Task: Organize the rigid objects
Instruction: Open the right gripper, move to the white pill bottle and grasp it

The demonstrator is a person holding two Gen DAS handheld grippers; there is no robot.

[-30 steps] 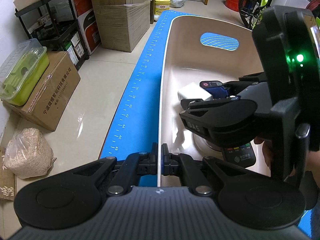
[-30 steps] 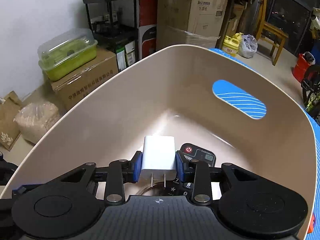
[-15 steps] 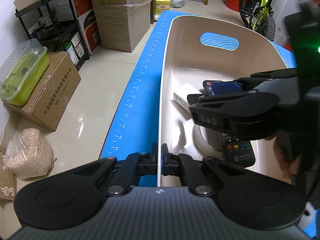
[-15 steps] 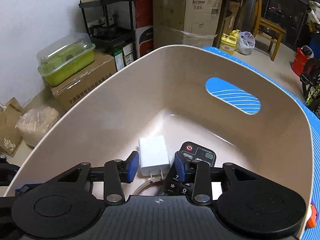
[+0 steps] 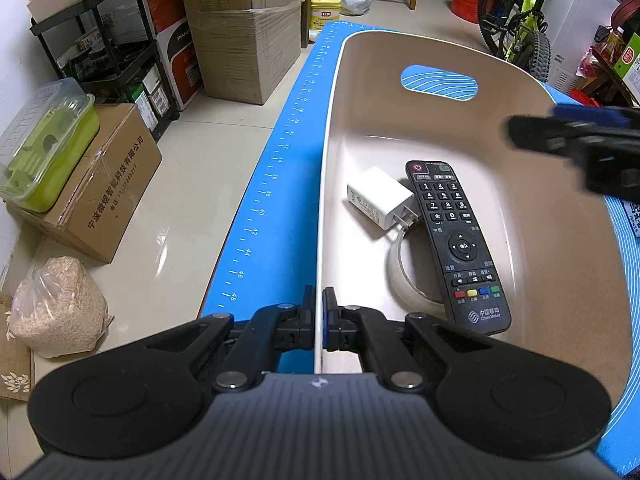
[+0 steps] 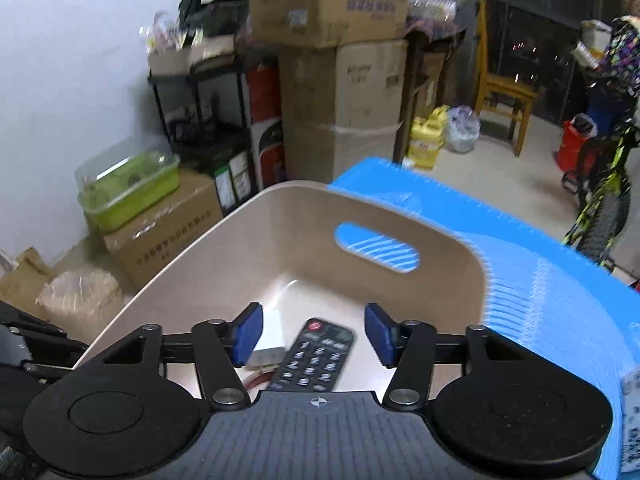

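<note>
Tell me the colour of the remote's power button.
Red, on the black remote control; clearest in the left wrist view.

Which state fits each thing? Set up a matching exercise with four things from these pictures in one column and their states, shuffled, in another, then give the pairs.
Things:
1. white charger
2. remote control
3. left claw
4. right claw

States:
A. shut on the bin wall
B. open, holding nothing
C. lying with its lower part across a clear tape roll
D. lying with its prongs toward the remote

Pairs: 1-D, 2-C, 3-A, 4-B
</note>
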